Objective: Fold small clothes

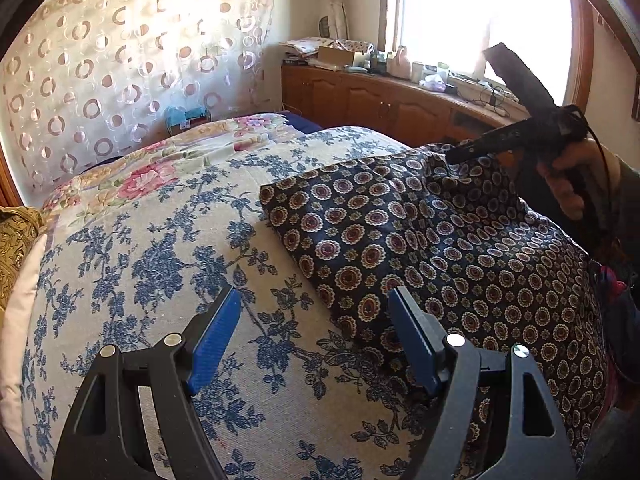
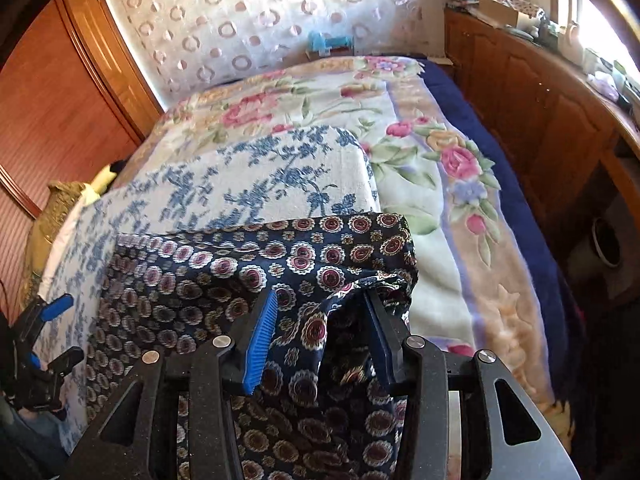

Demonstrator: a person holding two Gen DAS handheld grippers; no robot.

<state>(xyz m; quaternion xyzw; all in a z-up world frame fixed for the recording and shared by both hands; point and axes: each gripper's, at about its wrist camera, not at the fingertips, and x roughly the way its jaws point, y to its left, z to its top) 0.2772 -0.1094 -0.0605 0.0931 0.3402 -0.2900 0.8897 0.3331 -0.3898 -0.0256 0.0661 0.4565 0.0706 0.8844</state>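
A dark navy garment with round flower medallions lies partly folded on the blue-flowered sheet. My left gripper hovers open over the sheet beside the garment's left edge, nothing between its blue pads. In the right wrist view the garment fills the foreground. My right gripper stands partly open at its far right corner, with a raised fold of the cloth loose between the fingers and draped against the right one. A hand holds the right gripper at that corner. The left gripper shows at the far left.
A pink-rose blanket covers the bed beyond the sheet. A cluttered wooden cabinet runs under the window on the right. A patterned curtain hangs behind the bed. A wooden wardrobe stands at the left.
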